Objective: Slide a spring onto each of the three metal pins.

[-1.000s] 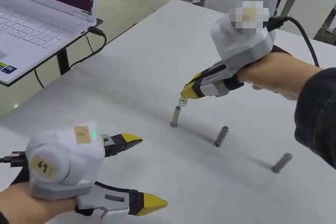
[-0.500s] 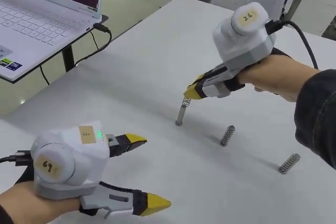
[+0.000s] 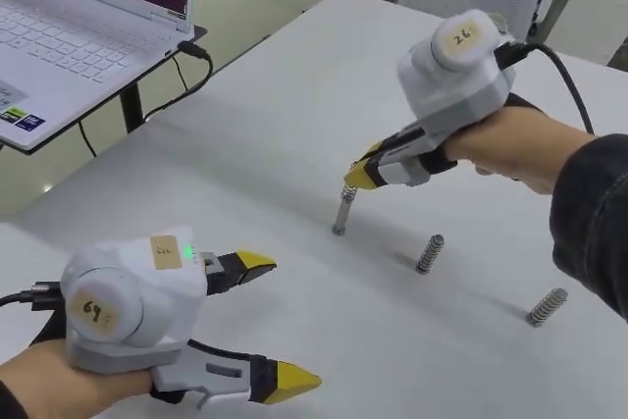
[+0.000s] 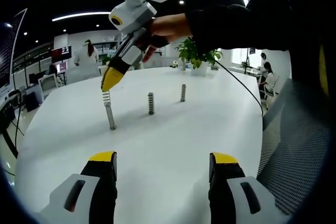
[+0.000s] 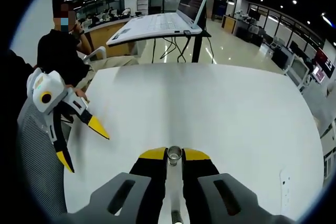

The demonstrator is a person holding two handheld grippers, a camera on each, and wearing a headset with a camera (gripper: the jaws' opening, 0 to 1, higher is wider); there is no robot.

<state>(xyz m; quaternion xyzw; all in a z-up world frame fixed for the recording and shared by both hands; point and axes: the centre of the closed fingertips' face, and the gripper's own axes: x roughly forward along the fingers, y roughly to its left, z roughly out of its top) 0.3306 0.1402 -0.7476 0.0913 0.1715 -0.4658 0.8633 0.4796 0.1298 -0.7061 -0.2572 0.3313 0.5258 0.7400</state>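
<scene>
1. The yellow-tipped right gripper [image 3: 355, 178] pinches a small steel coil spring [image 3: 348, 193] at the tip of the bare grey metal pin [image 3: 340, 217], which leans on the white table [image 3: 245, 125].
2. Pushing down off-axis could topple that pin.
3. The left gripper [image 3: 287, 319] hovers spread, well apart, steadying nothing.

We see a smooth, matt white tabletop [image 3: 245, 125]. The pin [image 3: 340, 218] at centre frame looks like dull grey metal, the spring [image 3: 347, 193] at its top bright coiled wire. The left gripper [image 3: 287, 321], lower left, and right gripper [image 3: 355, 180], upper right, have matt white plastic shells. The sleeve [image 3: 589, 213] at right is dark cloth.
</scene>
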